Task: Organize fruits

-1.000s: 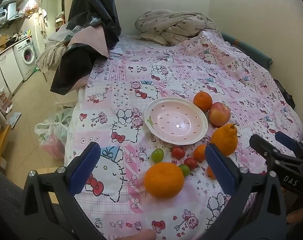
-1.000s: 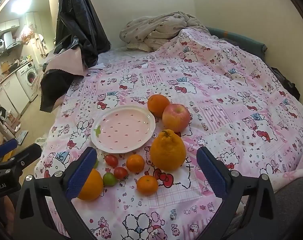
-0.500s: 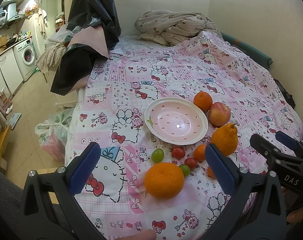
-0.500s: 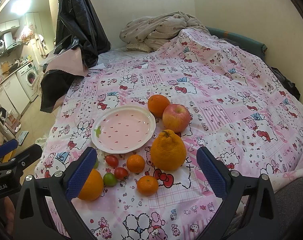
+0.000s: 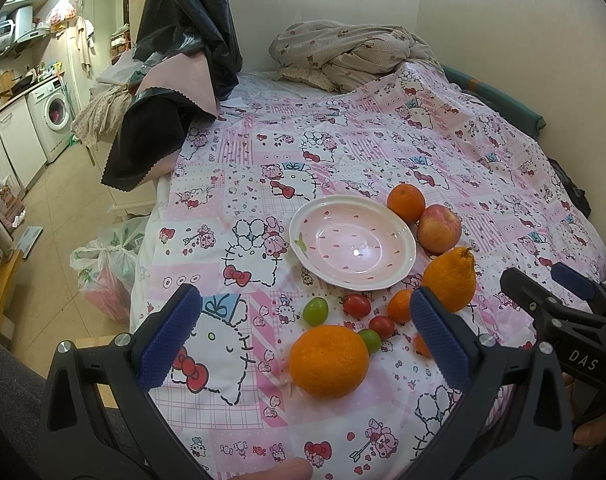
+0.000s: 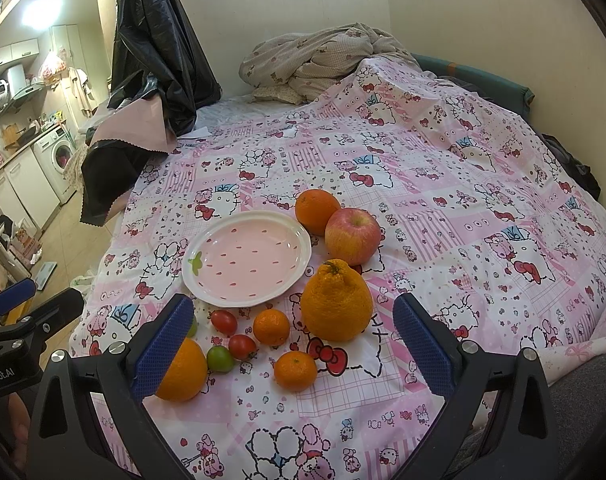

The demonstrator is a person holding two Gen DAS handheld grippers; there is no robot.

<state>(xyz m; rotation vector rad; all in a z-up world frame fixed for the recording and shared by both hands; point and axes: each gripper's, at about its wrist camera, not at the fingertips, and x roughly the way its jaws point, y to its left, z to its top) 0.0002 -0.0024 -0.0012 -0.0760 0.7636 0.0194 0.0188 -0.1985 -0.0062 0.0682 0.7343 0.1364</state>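
nothing has shifted over the last second: my left gripper (image 5: 305,334) and right gripper (image 6: 293,338) still hover with jaws wide apart and empty. the fruit rings the bare plate (image 6: 191,276) from 1 to 7 o'clock, so sorting hasn't begun.

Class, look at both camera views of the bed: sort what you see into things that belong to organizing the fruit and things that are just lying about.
Belongs to the job:
- pink plate
- apple
- knobbly orange
- big orange
- cherry tomatoes
- left gripper, right gripper, both open

Just lying about:
- crumpled blanket
- black plastic sheet
- washing machine
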